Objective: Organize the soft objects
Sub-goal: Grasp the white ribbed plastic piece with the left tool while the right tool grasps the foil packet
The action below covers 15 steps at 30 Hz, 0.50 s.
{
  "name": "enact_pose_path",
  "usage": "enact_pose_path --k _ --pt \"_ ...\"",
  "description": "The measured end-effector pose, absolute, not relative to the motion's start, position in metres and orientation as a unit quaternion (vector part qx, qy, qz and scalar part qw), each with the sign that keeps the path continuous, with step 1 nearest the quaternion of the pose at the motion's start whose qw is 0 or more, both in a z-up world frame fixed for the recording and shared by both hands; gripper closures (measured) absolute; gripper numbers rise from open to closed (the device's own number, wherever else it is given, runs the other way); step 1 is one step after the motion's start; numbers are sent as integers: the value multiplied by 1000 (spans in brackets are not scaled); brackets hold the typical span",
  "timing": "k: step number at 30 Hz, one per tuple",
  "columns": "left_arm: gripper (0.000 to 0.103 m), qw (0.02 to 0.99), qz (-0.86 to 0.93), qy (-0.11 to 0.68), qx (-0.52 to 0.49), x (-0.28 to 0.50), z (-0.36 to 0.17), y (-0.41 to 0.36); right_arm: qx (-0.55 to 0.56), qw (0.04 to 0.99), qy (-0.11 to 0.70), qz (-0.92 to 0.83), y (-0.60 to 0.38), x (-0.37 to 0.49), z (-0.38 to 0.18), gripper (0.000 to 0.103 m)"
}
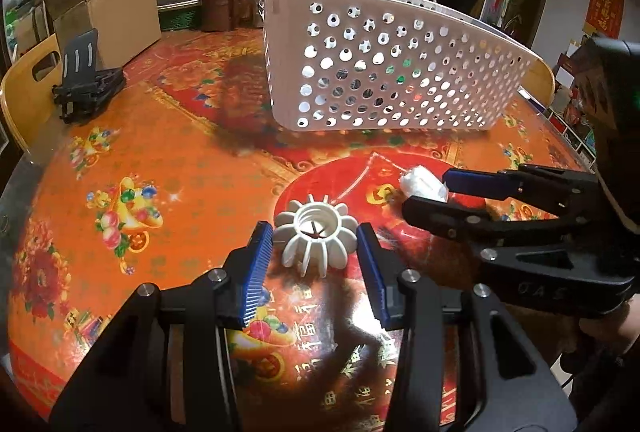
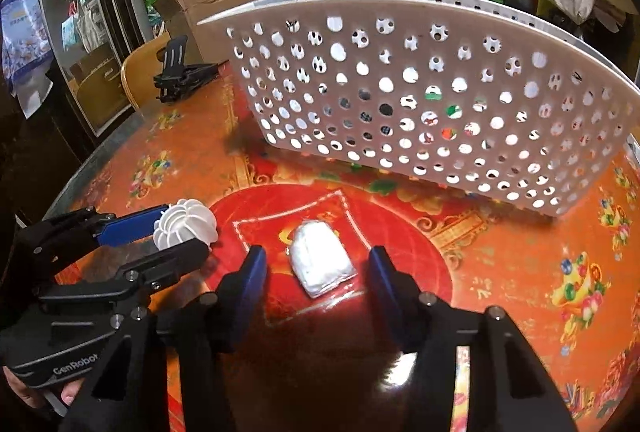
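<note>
The white ribbed ball (image 1: 315, 236) sits on the red centre of the tablecloth, hollow top facing up, right between the blue pads of the left gripper (image 1: 316, 246). Those jaws stand wide, one pad on each side of the ball, and whether either pad touches it is hard to tell. From the right wrist view the same ball (image 2: 185, 222) shows at the left gripper's tips, still resting on the cloth.

Just beside it to the right lies the small white packet (image 2: 322, 259), wrapped in shiny film, flat on the red circle. The right gripper (image 2: 318, 274) straddles it with jaws spread wide, clear gaps on both sides, nothing gripped. In the left wrist view the packet (image 1: 424, 183) sits at the tips of the right gripper (image 1: 434, 192).

Behind both stands the white perforated basket (image 1: 384, 72), upright on the table (image 1: 160, 152), well back from the two objects. A black folding stand (image 1: 86, 80) rests at the table's far left edge, with a cardboard box (image 1: 116, 4) behind it.
</note>
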<state>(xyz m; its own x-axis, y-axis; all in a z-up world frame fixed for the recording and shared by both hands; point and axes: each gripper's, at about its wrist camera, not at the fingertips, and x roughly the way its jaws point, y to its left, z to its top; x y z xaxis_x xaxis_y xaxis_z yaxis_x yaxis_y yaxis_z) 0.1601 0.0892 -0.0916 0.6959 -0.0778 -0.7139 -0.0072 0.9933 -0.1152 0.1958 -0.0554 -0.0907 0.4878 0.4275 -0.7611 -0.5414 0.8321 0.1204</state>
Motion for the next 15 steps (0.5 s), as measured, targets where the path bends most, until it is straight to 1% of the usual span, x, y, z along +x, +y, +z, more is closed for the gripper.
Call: enact_pose_path --k 4,7,15 --pt "62 919 -19 391 -53 160 -93 88 -73 862 421 274 -55 195 -93 57" --pt "62 919 -18 390 -53 160 -93 87 -79 864 418 267 -55 193 -94 66" --pt "62 922 -13 384 -47 156 -93 85 -70 872 406 264 -69 186 -94 69"
